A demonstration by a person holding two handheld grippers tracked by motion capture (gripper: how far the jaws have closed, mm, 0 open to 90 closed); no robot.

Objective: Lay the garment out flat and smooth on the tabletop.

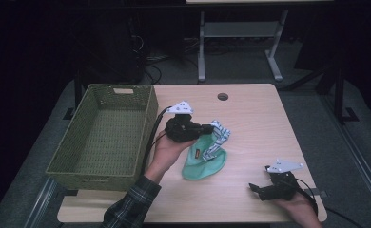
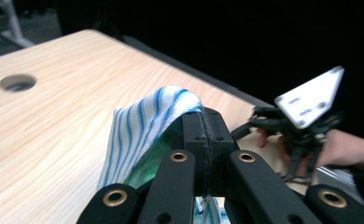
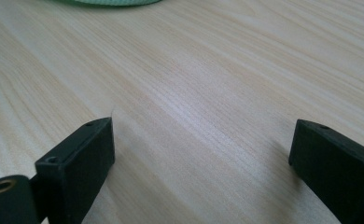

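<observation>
Left tongs (image 1: 207, 128) pinch the cloth's (image 1: 206, 159) striped edge, lifted mid-surface (image 1: 259, 118); the rest trails on the wood. Basket (image 1: 105, 135) lies just left of them. My right tongs (image 1: 256, 189) sit spread, empty, well apart.

Lab: desk (image 1: 250, 118), floor cables (image 1: 150, 66)

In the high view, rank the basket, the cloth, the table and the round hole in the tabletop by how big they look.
1. Table
2. Basket
3. Cloth, partly bunched where the shut left gripper pinches it
4. Hole

The gaps are wide, so nearness to the camera does not blur the order.
</observation>
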